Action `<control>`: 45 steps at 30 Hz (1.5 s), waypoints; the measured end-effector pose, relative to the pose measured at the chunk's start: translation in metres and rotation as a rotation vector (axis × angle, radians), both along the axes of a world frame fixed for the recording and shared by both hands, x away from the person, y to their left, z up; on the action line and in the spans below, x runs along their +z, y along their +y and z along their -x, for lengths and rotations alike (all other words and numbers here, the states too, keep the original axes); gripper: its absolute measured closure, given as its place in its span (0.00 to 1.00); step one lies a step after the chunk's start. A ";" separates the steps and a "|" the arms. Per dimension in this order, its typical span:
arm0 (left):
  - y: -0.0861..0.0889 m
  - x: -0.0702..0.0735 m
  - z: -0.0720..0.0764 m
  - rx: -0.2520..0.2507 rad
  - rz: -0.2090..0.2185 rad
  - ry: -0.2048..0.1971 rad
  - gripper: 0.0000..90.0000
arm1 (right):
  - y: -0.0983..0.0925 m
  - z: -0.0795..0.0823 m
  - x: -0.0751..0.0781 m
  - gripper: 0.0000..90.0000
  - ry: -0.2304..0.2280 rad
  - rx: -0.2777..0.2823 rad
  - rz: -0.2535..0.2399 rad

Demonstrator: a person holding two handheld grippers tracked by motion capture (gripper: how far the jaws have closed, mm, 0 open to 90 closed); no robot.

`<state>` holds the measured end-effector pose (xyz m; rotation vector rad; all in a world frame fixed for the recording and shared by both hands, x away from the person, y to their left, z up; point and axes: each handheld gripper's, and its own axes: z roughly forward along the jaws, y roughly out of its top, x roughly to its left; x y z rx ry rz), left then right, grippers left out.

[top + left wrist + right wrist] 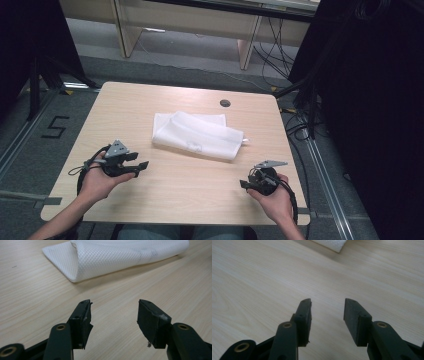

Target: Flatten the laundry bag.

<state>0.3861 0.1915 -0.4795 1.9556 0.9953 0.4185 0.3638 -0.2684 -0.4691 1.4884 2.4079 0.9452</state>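
Just one cloth (196, 135) (two open tools)

Light wood desk (180, 195) with a round dark cable port (225, 103) near its far edge. Floor marking "5" (55, 127) at left. Cables (280, 50) trail beyond.

"5" on floor (54, 127)

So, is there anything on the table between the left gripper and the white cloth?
No, only bare table separates the left gripper from the cloth, as the left gripper view shows.
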 end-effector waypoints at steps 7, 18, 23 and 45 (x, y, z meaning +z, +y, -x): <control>-0.002 -0.001 -0.001 0.018 0.022 0.006 0.50 | 0.000 -0.001 -0.001 0.67 0.008 0.003 -0.008; -0.002 0.000 0.002 -0.001 0.021 -0.004 0.50 | 0.007 -0.004 0.004 0.70 -0.013 -0.009 0.015; -0.004 0.001 0.003 -0.017 0.006 -0.021 0.51 | 0.013 -0.013 0.008 0.73 -0.065 0.007 0.031; -0.007 -0.005 -0.003 -0.032 -0.013 -0.005 0.50 | 0.058 -0.073 0.028 0.77 -0.104 -0.033 0.062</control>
